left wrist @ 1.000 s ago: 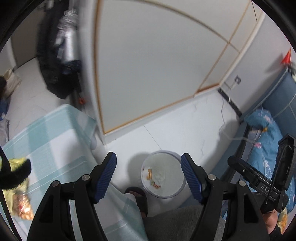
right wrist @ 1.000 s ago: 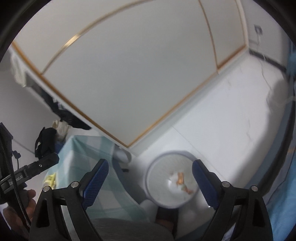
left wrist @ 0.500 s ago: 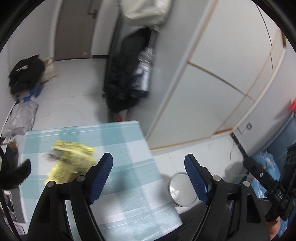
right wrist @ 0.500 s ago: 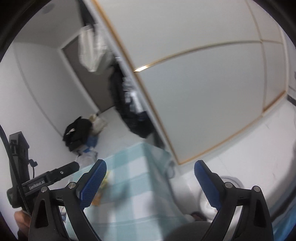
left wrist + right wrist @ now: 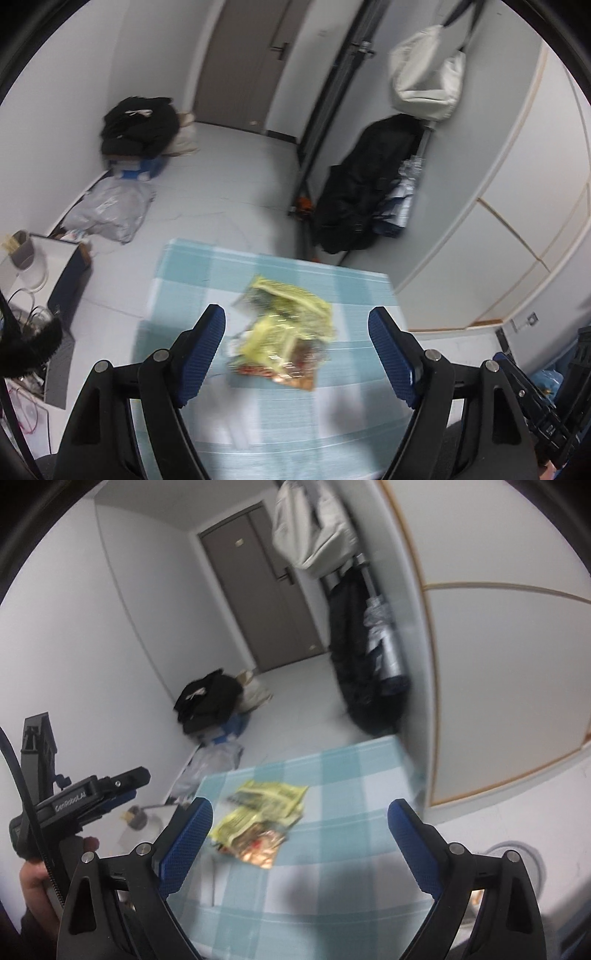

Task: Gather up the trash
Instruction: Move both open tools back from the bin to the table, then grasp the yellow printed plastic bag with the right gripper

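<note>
The yellow snack wrappers [image 5: 284,332] are lying in a crumpled pile on the table with the teal checked cloth [image 5: 192,266], toward its far half and roughly mid-width. In the left wrist view the pile is sitting directly ahead of and below the left gripper [image 5: 297,354], framed between its two blue pads, so this gripper looks the better lined up. In the right wrist view the same pile [image 5: 258,819] is lying off toward the left finger of the right gripper [image 5: 299,840], which is aiming more at bare cloth. The pile's long axis is running from the far yellow end to the near foil end, roughly along the line of reach, so a grasp across its width looks natural.

Both grippers are standing wide apart with nothing between the pads; the left one's jaws have just been opening.

A second ago both cameras were looking down at the white bin [image 5: 517,864] on the floor to the table's right; now both are facing the table, with only the bin's rim showing at the right edge of the right wrist view.
</note>
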Tool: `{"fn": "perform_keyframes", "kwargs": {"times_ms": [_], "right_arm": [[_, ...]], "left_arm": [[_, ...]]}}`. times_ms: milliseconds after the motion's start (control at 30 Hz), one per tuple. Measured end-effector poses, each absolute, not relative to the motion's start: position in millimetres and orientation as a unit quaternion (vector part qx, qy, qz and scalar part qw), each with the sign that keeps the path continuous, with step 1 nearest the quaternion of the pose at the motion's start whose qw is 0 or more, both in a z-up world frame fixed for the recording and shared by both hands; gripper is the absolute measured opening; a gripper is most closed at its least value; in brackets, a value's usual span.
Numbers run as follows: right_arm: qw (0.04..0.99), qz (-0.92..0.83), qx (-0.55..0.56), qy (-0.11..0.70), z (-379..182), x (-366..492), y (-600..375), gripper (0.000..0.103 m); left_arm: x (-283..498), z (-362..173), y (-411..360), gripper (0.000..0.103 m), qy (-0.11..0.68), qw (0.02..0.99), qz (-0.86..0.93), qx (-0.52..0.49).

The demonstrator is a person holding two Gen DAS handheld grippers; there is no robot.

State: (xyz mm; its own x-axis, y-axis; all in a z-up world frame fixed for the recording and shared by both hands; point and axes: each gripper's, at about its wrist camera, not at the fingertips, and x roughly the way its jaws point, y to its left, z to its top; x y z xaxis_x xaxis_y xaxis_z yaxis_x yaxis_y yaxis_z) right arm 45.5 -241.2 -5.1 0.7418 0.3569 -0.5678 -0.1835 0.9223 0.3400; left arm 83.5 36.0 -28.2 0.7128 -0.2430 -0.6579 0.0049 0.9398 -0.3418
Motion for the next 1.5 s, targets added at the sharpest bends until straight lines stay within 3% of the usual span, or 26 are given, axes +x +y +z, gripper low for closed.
{"fn": "perform_keyframes", "kwargs": {"times_ms": [500, 667, 1200, 1367, 1433, 1500], "right_arm": [[0.898, 0.182, 0.062, 0.395, -64, 72, -162, 0.096], [0.894, 0.183, 0.032, 0.408, -71, 106, -148, 0.096], [0.829, 0.28, -0.215, 0.433, -103, 188, -7, 0.095], [0.821, 0.268, -0.224, 0.451, -116, 198, 14, 0.094], [0.819, 0.251, -0.252, 0.45, -124, 199, 19, 0.088], [0.811, 0.247, -0.274, 0.453, -130, 201, 22, 0.074]], "left_arm": [[82, -72, 103, 0.077, 0.376, 0.902, -0.033, -0.209], [87, -79, 116, 0.082, 0.385, 0.889, -0.039, -0.244], [90, -87, 176, 0.084, 0.369, 0.863, 0.023, -0.343], [92, -96, 188, 0.084, 0.376, 0.846, 0.033, -0.376], [91, -98, 191, 0.084, 0.378, 0.841, 0.035, -0.386], [91, -100, 193, 0.084, 0.379, 0.838, 0.036, -0.392]]}}
